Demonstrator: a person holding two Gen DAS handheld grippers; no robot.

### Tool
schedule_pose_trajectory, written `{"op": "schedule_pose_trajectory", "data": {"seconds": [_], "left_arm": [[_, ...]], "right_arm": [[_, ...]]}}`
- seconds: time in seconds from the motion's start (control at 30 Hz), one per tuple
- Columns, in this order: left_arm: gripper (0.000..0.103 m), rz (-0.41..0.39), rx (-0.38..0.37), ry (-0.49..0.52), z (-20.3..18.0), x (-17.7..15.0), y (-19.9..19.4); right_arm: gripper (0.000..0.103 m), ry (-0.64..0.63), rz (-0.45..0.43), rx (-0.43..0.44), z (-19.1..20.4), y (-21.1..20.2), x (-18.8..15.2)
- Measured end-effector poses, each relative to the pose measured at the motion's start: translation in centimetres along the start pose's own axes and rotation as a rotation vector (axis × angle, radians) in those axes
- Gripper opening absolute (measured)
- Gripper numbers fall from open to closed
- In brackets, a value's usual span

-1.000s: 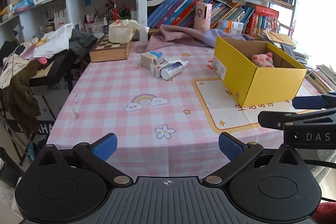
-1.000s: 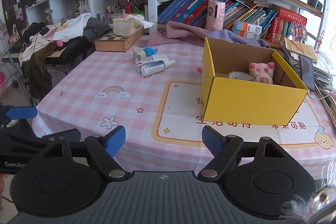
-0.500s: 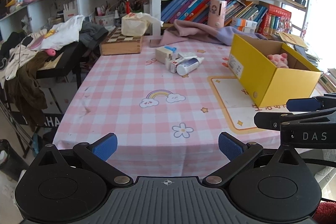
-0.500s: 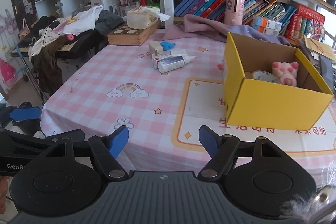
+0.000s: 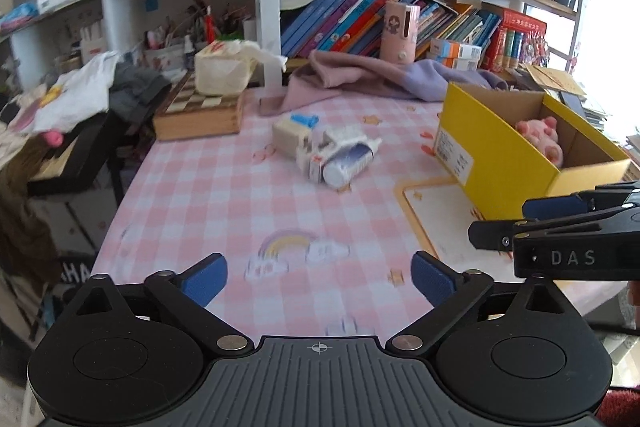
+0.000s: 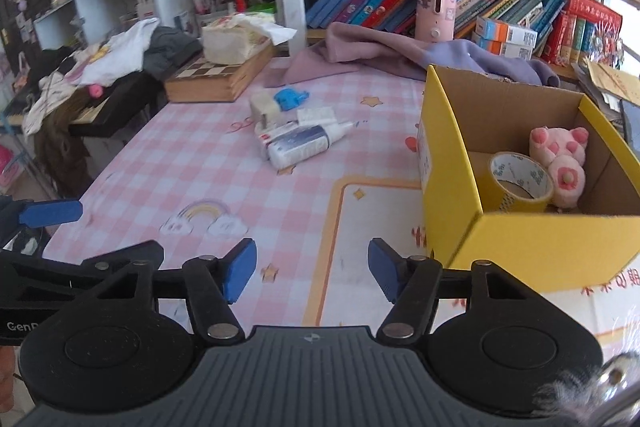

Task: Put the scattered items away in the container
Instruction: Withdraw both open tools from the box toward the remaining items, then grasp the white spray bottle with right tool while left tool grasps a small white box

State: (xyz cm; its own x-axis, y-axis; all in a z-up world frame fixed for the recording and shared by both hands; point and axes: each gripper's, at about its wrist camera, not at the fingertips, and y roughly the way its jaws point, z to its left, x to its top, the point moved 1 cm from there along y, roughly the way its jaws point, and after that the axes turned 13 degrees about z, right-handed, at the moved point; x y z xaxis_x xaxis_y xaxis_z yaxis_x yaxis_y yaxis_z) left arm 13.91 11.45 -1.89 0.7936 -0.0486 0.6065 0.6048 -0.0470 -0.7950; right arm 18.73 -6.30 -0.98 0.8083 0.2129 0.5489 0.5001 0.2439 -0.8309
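While both the left gripper (image 5: 319, 277) and right gripper (image 6: 312, 269) gape empty, the bottle (image 6: 301, 147) lies ahead across the table, nozzle toward the box (image 6: 460, 195), left gripper likely nearer.

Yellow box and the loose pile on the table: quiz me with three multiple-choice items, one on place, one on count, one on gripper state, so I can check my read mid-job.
1. Where does the white bottle lie?
A. inside the yellow box
B. on the pink checked tablecloth, left of the box
C. on the chessboard case

2. How many items show inside the yellow box?
A. none
B. two
C. five

3. What is the state of the two grippers?
A. both open and empty
B. both shut on items
C. the left one shut on the bottle

Answers:
1 B: the bottle rests among the small cartons on the tablecloth.
2 B: only the tape roll and the pink plush toy show.
3 A: left gripper and right gripper show a wide gap with nothing between the pads.
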Motion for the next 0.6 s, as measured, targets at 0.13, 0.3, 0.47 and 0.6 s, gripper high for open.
{"op": "schedule_pose_trajectory", "data": {"seconds": [0.13,0.3,0.47,0.6], "left_arm": [[0.083,-0.007,-0.004,0.027,0.3,2.7,1.8],[0.073,0.013,0.007,0.039,1.1,5.4,4.3],[0.070,0.040,0.019,0.023,2.3,7.0,6.3],[0.069,0.076,0.026,0.024,2.7,7.8,8.1]], "right_arm": [[0.060,0.047,0.009,0.011,-0.8,2.0,3.1],[0.057,0.060,0.007,0.018,-0.8,5.6,7.3],[0.056,0.122,0.054,0.046,-0.9,10.0,11.1],[0.056,0.074,0.078,0.011,-0.1,13.5,13.7]]}}
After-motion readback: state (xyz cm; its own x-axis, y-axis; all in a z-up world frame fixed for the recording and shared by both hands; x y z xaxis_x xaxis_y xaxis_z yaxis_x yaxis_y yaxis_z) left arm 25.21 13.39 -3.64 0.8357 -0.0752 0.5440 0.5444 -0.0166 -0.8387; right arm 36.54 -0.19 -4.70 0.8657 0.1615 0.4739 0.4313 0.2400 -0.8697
